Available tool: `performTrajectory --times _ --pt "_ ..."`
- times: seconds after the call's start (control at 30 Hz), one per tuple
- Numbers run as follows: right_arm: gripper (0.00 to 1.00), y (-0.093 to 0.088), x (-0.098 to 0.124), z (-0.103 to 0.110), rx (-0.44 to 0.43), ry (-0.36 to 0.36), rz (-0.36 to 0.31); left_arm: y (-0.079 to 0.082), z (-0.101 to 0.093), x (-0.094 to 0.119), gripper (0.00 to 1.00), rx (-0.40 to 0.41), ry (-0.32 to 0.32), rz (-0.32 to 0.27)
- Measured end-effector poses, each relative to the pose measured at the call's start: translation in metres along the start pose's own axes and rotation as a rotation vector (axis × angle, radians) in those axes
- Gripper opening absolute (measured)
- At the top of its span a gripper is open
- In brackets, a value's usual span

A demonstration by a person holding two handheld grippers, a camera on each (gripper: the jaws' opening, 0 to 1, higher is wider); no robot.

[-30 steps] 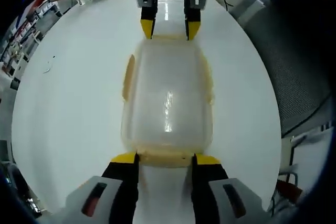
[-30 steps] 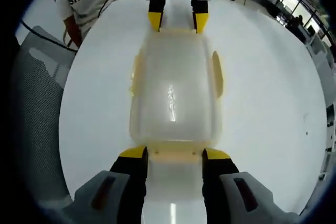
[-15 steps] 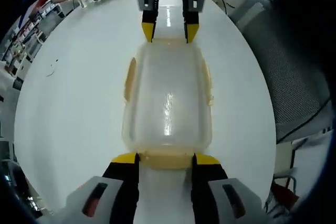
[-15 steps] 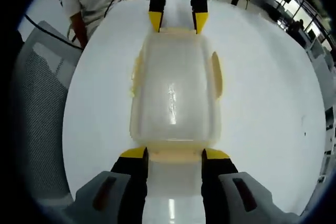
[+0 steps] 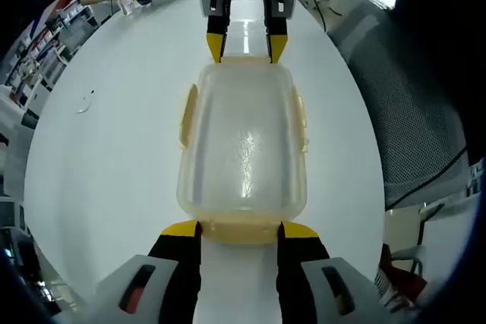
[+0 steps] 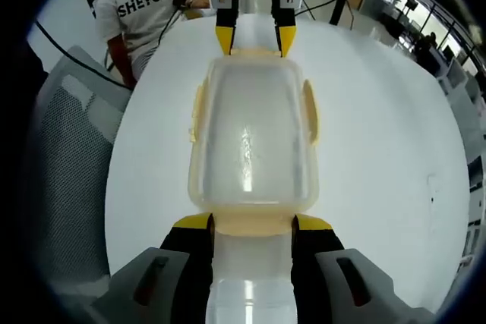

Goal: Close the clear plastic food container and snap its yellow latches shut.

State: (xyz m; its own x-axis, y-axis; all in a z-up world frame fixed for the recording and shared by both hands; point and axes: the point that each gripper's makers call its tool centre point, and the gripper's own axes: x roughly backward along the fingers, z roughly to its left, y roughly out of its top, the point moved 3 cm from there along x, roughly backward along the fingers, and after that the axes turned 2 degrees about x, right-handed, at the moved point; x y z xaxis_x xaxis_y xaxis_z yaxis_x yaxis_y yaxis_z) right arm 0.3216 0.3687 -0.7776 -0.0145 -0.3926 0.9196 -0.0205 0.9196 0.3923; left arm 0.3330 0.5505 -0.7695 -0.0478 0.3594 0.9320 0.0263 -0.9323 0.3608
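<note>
Left gripper view: your left hand-held gripper (image 5: 239,227) and right hand-held gripper (image 5: 241,45), both half-open, have stayed bracketing the lidded container's (image 5: 241,146) end latches, nothing's moved, so they probably aren't snapped yet.

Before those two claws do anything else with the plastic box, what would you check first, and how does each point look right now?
1. Lid sits on the container: ok.
2. Left gripper is at the near end latch, jaws either side: ok.
3. Right gripper is at the opposite end latch: ok.
4. Side latches snapped down: cannot tell; the yellow flaps seem to stand out from the wall.
5. End latches fully clicked: cannot tell.
6. Container rests flat on the white table: ok.
</note>
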Motion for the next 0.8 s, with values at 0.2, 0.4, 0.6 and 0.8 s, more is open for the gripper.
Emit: performTrajectory --times 0.2,0.4,0.6,0.8 --pt "0.37 0.006 0.015 -0.005 0.010 0.007 -0.015 0.006 0.002 0.016 0.33 0.008 0.013 -0.016" --pt "0.37 0.006 0.024 -0.007 0.016 -0.007 -0.012 0.015 0.004 0.023 0.33 0.007 0.017 -0.021" --pt "0.37 0.004 0.026 -0.003 0.009 -0.008 -0.005 0.019 0.001 0.022 0.33 0.003 0.016 -0.018" --pt "0.37 0.002 0.028 -0.003 0.024 -0.011 -0.001 0.022 -0.003 0.023 0.33 0.013 0.031 -0.005"
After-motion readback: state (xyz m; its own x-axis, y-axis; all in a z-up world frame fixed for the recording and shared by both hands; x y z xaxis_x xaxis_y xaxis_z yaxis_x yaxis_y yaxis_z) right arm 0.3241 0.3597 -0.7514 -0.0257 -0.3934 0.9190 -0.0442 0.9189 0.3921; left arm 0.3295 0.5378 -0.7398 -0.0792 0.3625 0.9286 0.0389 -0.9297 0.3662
